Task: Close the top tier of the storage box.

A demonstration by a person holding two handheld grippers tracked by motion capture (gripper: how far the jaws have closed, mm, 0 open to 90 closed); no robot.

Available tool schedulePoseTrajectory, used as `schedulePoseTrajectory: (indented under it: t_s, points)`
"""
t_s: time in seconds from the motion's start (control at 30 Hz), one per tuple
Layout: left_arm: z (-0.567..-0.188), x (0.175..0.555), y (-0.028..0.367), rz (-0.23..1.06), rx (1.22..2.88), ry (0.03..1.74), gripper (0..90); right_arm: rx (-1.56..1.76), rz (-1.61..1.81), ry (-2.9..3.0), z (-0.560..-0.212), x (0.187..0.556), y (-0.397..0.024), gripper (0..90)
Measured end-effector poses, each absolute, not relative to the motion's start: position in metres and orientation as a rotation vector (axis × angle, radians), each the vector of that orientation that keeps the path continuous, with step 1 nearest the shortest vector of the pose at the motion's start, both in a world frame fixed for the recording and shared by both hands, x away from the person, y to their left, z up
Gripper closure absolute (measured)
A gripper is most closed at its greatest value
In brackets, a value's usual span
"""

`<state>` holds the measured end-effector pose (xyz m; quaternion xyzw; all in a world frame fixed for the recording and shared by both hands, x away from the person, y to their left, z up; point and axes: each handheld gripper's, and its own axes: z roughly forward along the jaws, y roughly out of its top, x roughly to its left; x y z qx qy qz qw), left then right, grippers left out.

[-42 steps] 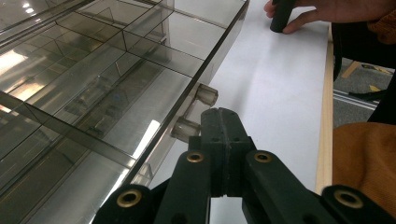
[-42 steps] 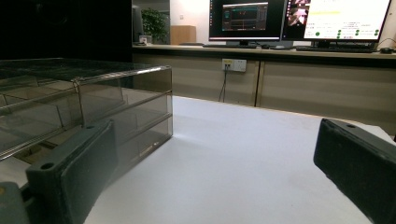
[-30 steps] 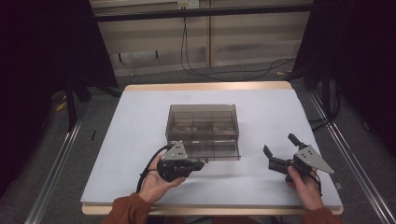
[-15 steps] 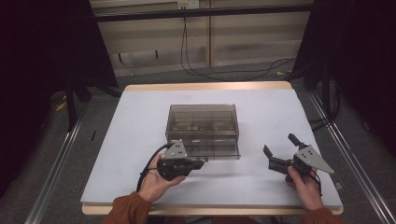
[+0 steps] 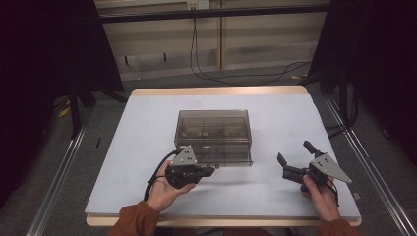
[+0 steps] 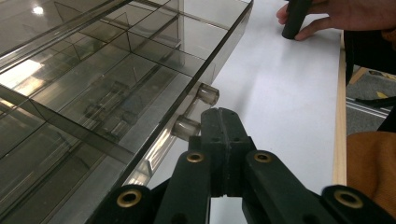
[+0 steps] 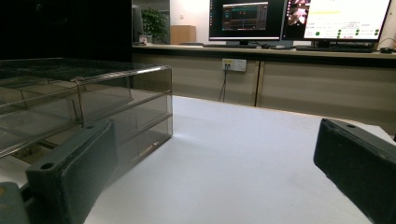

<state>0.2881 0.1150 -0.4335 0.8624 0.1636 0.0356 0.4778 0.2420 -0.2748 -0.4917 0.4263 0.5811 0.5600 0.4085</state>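
Drawers of smoky clear plastic, stacked in one small box [image 5: 213, 136], sat at the middle of the white tabletop [image 5: 147, 113]. The left gripper [image 5: 210, 171] lay at the box's near left corner, its jaws pressed together, their tips touching or just beside the two short clear pegs of a drawer handle [image 6: 195, 112] on the front; whether anything was pinched between them could not be told. The right gripper [image 5: 294, 158] rested on the tabletop well to the right of the box, jaws spread wide, nothing between them. Monitors [image 7: 299, 21] glowed on a counter beyond the tabletop.
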Motion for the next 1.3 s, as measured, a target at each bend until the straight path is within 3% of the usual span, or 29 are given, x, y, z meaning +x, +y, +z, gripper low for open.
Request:
schedulePoseTrajectory:
  t_s: [1.3]
  points:
    - [-0.4346,0.2968,0.1168,0.103,2.107,0.436,90.0,1.074,1.41,1.463,-0.4917,0.2421,-0.2749,0.0]
